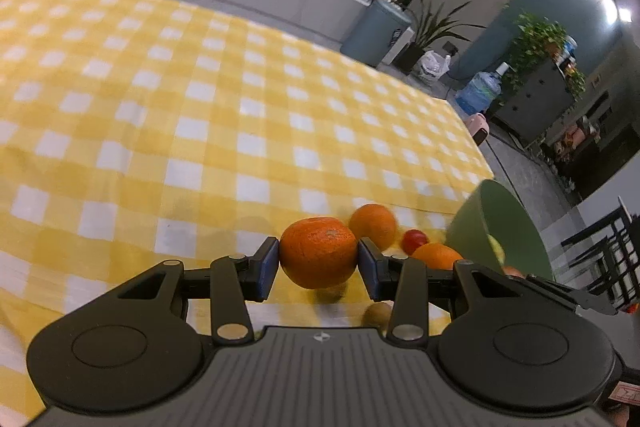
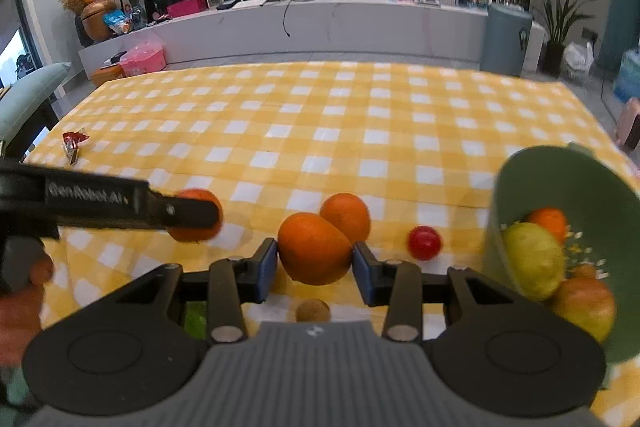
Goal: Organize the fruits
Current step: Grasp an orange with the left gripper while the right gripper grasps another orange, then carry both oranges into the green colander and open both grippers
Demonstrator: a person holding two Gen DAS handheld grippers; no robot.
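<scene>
Two oranges are gripped, one by the left tongs (image 1: 318,259) and one by the right tongs (image 2: 315,261). Beyond, another orange (image 2: 346,217) and a red fruit (image 2: 425,243) lie on the worktop (image 2: 320,131) near its right edge, beside a green bowl (image 2: 520,179) holding fruit.

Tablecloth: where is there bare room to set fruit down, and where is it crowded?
Free: the wide checked tablecloth beyond the loose orange, from the red wrapper across to the far edge. Crowded: the near strip, with the tomato, brown fruit and green bowl.
</scene>
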